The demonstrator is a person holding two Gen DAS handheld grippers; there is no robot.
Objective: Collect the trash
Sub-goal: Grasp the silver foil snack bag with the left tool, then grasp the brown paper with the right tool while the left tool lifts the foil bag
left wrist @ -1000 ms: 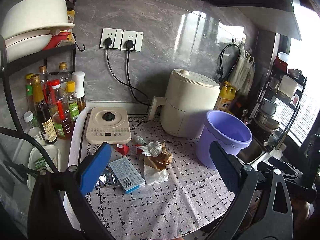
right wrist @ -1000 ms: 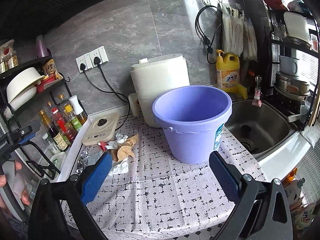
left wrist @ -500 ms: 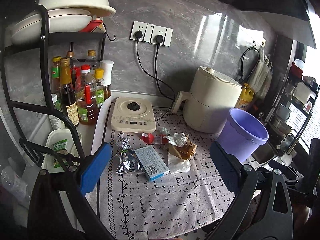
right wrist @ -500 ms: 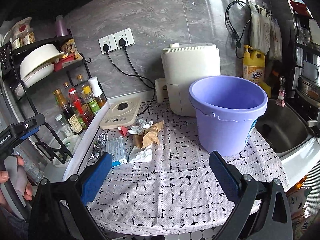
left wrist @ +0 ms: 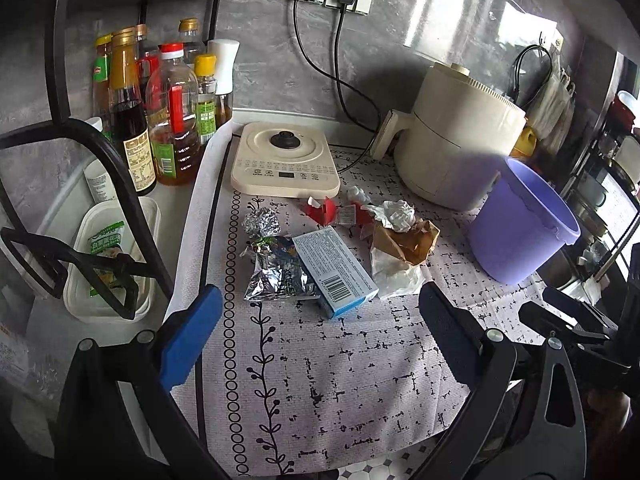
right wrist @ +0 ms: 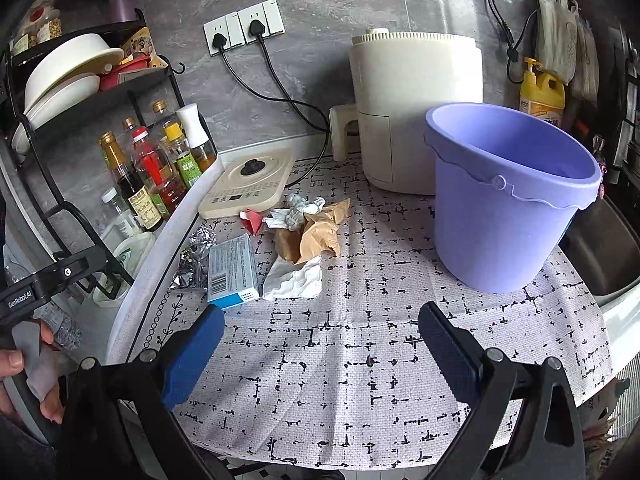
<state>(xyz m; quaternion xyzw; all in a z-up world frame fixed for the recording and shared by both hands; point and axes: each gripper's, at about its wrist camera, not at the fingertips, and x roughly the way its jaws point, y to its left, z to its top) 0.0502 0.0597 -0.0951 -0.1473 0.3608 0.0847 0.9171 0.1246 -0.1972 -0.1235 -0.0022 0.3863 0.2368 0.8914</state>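
left gripper (right wrist: 28, 292) reads "genrobot.ai" (white print).

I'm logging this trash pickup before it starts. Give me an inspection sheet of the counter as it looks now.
Surface: patterned mat covers the counter.
Job's things: blue box, foil wrapper, foil ball, brown paper, white tissue, red scraps lie in one heap; purple bucket upright to its right.
Clutter: hotplate, air fryer, sauce bottles.
Grippers: left gripper and right gripper open, holding nothing.
Cables: two black cords plugged into wall sockets.
Surroundings: sink at right.
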